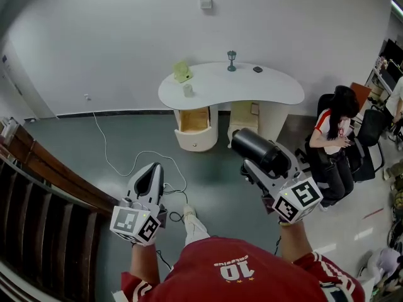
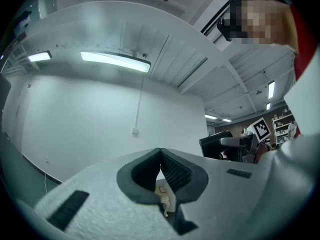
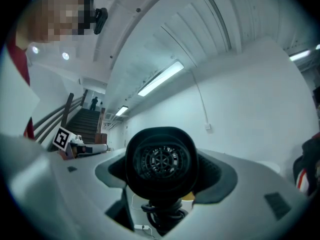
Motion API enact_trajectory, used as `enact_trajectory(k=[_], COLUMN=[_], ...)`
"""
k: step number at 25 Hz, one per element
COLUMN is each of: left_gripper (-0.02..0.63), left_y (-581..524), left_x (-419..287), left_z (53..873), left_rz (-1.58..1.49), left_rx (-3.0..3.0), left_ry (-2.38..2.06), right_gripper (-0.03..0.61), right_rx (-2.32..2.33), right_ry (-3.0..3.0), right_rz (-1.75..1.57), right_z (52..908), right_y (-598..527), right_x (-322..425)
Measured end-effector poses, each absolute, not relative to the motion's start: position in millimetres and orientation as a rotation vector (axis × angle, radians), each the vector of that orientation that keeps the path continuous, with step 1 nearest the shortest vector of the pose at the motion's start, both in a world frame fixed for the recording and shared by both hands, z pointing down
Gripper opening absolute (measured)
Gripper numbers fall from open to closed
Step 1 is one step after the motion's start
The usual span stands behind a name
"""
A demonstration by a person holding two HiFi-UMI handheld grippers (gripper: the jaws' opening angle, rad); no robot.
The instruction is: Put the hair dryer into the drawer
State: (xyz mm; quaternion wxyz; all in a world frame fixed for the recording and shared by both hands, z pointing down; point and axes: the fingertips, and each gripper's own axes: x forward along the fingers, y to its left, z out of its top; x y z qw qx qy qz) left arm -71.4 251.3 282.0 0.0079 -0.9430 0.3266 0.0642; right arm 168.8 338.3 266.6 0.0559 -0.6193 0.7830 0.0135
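The grey floor (image 1: 126, 143) lies open between the person and a white kidney-shaped dressing table (image 1: 277, 93) that stands against the far wall, well apart from both grippers. Under the table's left end a drawer (image 1: 194, 121) is pulled out, its wooden inside bare as far as the head view shows. A seated person (image 1: 334, 137) is off to the table's right.

The black hair dryer (image 1: 255, 146) is in the air, clamped round its barrel by the right gripper (image 1: 267, 165), whose jaws stand wide on either side of it; the right gripper view looks straight at its rear grille, with the cord (image 3: 160, 215) bunched below. The left gripper (image 1: 150, 172) hangs beside it with its jaws pressed together on nothing.

On the tabletop sit a green object (image 1: 182, 72), a small cup (image 1: 187, 90) and a stemmed ornament (image 1: 232, 60).

This looks like the carrying step: dryer picked up, drawer already open. The next move calls for closing the gap to the table, then lowering the dryer, cord included, inside the drawer walls before letting go.
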Motion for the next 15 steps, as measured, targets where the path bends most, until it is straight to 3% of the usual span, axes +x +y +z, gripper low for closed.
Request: enact_trajectory(k=[15], left_gripper=[-0.002], left_y=[233.0], left_x=[-81.1], left_z=[284.8], left_rz=[0.178], left_rx=[-2.950], left_ry=[1.055], right_gripper=[0.353], right_rx=[-1.867], right_ry=[2.402], right_rz=[0.030], right_z=[273.0], right_y=[312.8], right_x=[159.0])
